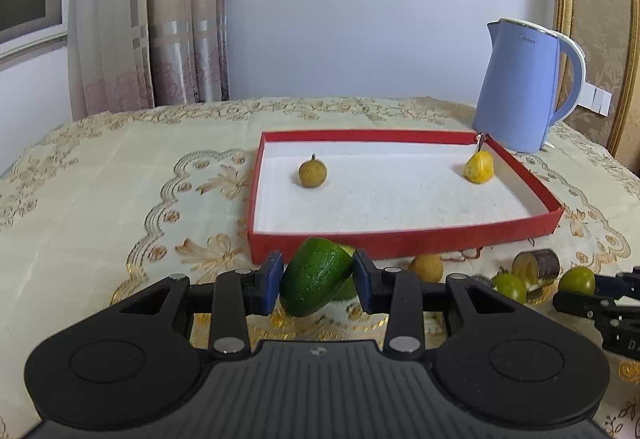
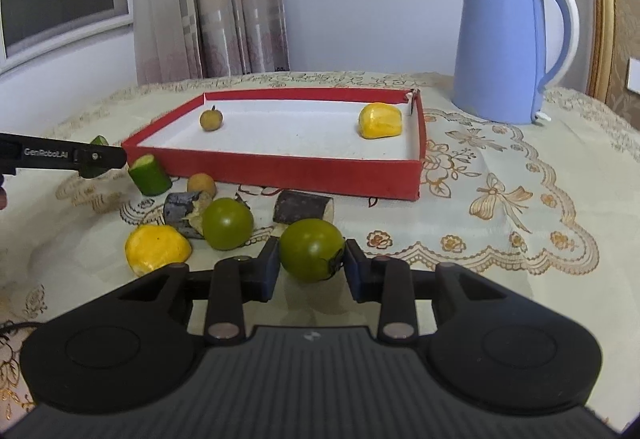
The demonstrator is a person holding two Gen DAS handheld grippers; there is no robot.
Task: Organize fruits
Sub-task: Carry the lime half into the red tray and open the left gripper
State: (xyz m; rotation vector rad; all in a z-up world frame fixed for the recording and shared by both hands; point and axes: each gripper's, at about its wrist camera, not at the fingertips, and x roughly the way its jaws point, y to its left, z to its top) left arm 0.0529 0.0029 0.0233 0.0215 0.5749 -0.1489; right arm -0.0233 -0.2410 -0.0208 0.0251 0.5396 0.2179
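Left gripper (image 1: pixel 316 281) clamps a cucumber piece (image 1: pixel 314 281), tilted, just before the red tray (image 1: pixel 400 239). Right gripper (image 2: pixel 311 267) clamps a green tomato (image 2: pixel 310 250) on the tablecloth (image 2: pixel 500 239), near the tray's front wall.

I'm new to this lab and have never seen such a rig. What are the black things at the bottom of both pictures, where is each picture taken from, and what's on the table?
Each black thing is a hand-held two-finger gripper that a person carries, with a camera on it looking along its fingers. One picture comes from the left gripper, which is shut on a green cucumber piece. The other comes from the right gripper, shut on a green tomato.

On the tablecloth stands a red tray with a small brown fruit and a yellow piece in it, and a blue kettle behind. In front of the tray lie more pieces: another green tomato, another cucumber piece, a yellow fruit, dark chunks.
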